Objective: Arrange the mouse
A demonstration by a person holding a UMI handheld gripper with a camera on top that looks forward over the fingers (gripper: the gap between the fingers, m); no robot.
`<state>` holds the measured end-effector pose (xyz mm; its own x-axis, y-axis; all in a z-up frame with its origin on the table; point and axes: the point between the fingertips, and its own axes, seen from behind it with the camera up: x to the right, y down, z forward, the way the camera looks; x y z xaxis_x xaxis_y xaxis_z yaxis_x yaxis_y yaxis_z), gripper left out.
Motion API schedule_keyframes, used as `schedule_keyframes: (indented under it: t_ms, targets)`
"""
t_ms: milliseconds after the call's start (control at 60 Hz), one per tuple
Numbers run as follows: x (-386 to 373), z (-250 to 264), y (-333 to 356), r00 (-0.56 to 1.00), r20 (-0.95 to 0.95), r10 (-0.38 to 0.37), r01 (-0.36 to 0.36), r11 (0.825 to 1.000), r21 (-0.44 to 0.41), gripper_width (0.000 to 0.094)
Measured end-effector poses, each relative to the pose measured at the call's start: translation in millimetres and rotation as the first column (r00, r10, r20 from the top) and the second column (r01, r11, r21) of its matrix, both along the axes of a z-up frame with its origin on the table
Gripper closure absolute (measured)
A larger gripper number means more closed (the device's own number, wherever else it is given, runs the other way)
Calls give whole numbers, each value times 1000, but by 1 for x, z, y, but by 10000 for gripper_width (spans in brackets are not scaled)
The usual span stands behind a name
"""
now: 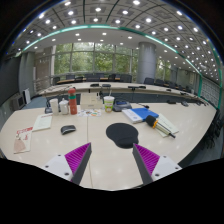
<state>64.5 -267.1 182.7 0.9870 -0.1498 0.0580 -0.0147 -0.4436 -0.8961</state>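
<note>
Your jaws stand open, the two purple pads [78, 158] spread wide with nothing between them, held above a pale bench [60, 140]. Just ahead of them lies a round black mouse mat [122, 135], bare on top. You cannot pick out the mouse itself with any certainty from here. Beyond the mat and a little to the right sits a blue and white box [143, 115]. Farther back on the bench stand a red bottle [73, 99], some white cups [58, 104] and a tan cup [108, 102]. Papers [22, 140] lie off to the left. The room is a big open office with rows of ceiling lights [100, 20] and tall windows [95, 62] behind.
</note>
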Motion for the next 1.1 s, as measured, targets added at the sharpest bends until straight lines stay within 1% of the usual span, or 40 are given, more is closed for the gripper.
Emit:
schedule_keyframes:
  t_ms: [83,200,333,417,550,700,767,1000,1050,1100]
  targets:
    - [-55,-46,28,998,-29,55,-55,998,-20,86]
    - [-126,-93,74,990,-67,125,-128,991,-45,77]
    - [-194,-129,139,976,-128,179,-187,981,-54,83]
    - [-224,-147,178,970,-127,209,-218,974,-57,85]
    - [-249,-172,234,970,-113,217,-227,970,-89,87]
    - [-259,-191,277,971,-108,213,-226,965,-134,83]
    - [-260,-189,294,973,-90,211,-221,966,-130,79]
    - [-271,-194,335,972,-83,222,-233,957,-174,91]
    - [-271,-195,340,973,-79,215,-226,956,-186,120]
    - [-268,-196,345,977,-65,203,-212,958,-196,204]
